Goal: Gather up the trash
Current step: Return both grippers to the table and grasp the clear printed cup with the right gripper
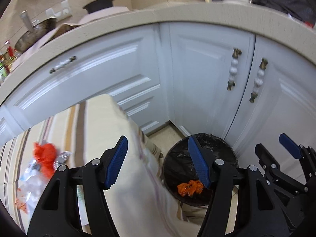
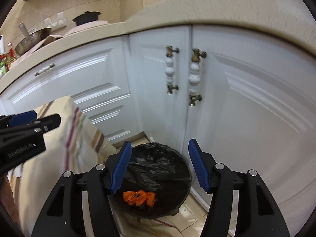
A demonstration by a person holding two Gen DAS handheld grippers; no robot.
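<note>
A round trash bin (image 1: pixel 223 148) lined with a black bag stands on the floor by the white cabinets; it also shows in the right wrist view (image 2: pixel 158 164). A crumpled orange wrapper (image 1: pixel 189 189) lies inside it, also seen in the right wrist view (image 2: pixel 140 197). My left gripper (image 1: pixel 160 164) is open and empty, over the table's corner beside the bin. My right gripper (image 2: pixel 159 165) is open and empty above the bin. More trash lies on the striped tablecloth at the left: a red-orange crumpled piece (image 1: pixel 44 158), a foil piece (image 1: pixel 63 157) and clear plastic wrappers (image 1: pixel 29 185).
The table with a cream striped cloth (image 1: pixel 98 138) stands left of the bin, its corner hanging close to it. White cabinet doors with ceramic handles (image 2: pixel 193 79) rise behind the bin. A beige countertop (image 1: pixel 177 13) above holds pots and bottles.
</note>
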